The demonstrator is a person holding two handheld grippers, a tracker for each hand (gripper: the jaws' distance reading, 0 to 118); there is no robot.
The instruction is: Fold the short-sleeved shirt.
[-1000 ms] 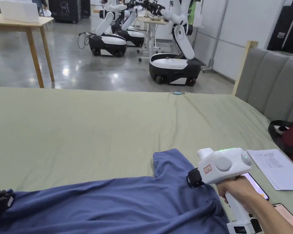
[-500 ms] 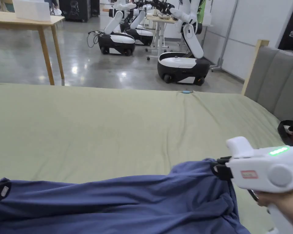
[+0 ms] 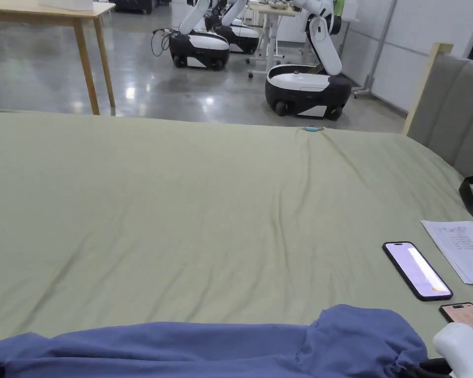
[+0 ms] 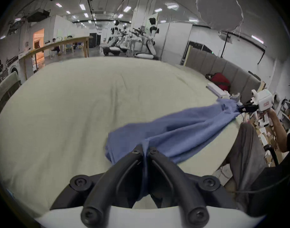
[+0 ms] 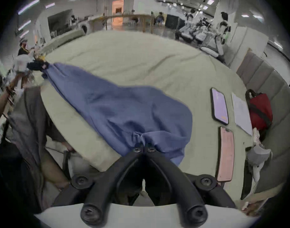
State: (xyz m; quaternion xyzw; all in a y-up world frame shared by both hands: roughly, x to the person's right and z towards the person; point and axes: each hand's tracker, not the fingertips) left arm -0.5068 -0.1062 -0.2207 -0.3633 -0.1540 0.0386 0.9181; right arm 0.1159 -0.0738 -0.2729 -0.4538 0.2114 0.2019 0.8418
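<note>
A blue short-sleeved shirt (image 3: 220, 347) is stretched along the near edge of the green bed (image 3: 206, 206). In the left gripper view my left gripper (image 4: 145, 151) is shut on one end of the shirt (image 4: 182, 131), cloth pinched between its black jaws. In the right gripper view my right gripper (image 5: 144, 148) is shut on the bunched other end of the shirt (image 5: 124, 111). The shirt hangs taut between them, partly over the bed's edge. The right gripper's white body (image 3: 464, 352) peeks in at the head view's bottom right.
Two phones (image 3: 417, 269) (image 3: 467, 317) and a sheet of paper (image 3: 459, 248) lie on the bed at the right, beside a red bag (image 5: 260, 111) and a grey headboard (image 3: 457, 118). Wheeled white robots (image 3: 307, 91) and a wooden table (image 3: 90, 59) stand beyond the bed.
Both grippers have pulled the shirt toward the near edge of the bed. The sleeve that lay flat is now bunched up. The right gripper has dropped to the bottom right corner, uncovering the phones.
</note>
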